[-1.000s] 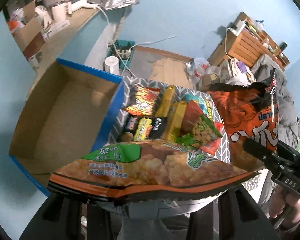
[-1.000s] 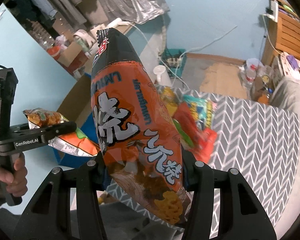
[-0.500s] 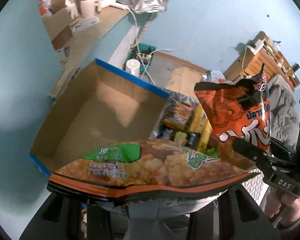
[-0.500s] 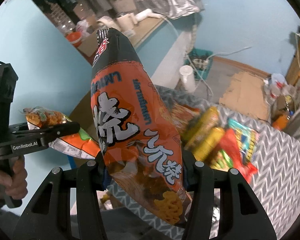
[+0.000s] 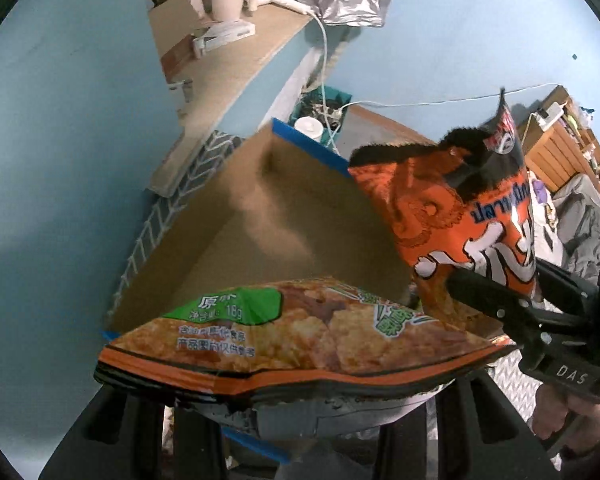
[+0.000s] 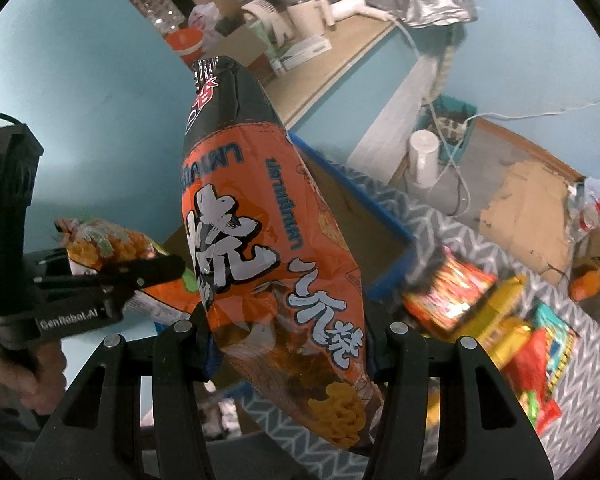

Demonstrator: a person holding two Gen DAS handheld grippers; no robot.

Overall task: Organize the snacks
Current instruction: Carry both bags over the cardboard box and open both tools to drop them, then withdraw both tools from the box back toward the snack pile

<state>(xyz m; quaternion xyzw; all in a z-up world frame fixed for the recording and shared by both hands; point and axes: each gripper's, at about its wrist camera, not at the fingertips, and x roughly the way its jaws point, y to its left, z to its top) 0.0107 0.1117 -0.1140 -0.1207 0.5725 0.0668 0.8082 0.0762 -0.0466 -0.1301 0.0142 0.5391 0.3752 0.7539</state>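
My left gripper (image 5: 296, 404) is shut on a flat orange and green rice-cracker bag (image 5: 284, 336), held level above the open cardboard box (image 5: 284, 216) with blue edges. My right gripper (image 6: 288, 344) is shut on a tall orange and black snack bag (image 6: 268, 248), held upright. That bag also shows in the left wrist view (image 5: 460, 216), right of the box. The left gripper and its bag (image 6: 108, 248) show at the left of the right wrist view. The box (image 6: 364, 216) lies behind the tall bag.
A pile of loose snack packets (image 6: 500, 320) lies on the grey chevron cloth (image 6: 580, 344) to the right of the box. A wooden counter (image 5: 228, 80) with cups stands behind. A white jar (image 6: 424, 156) and cables are on the floor.
Both grippers have swung left with their bags. The box now fills the middle of the left wrist view, and the snack pile has left it.
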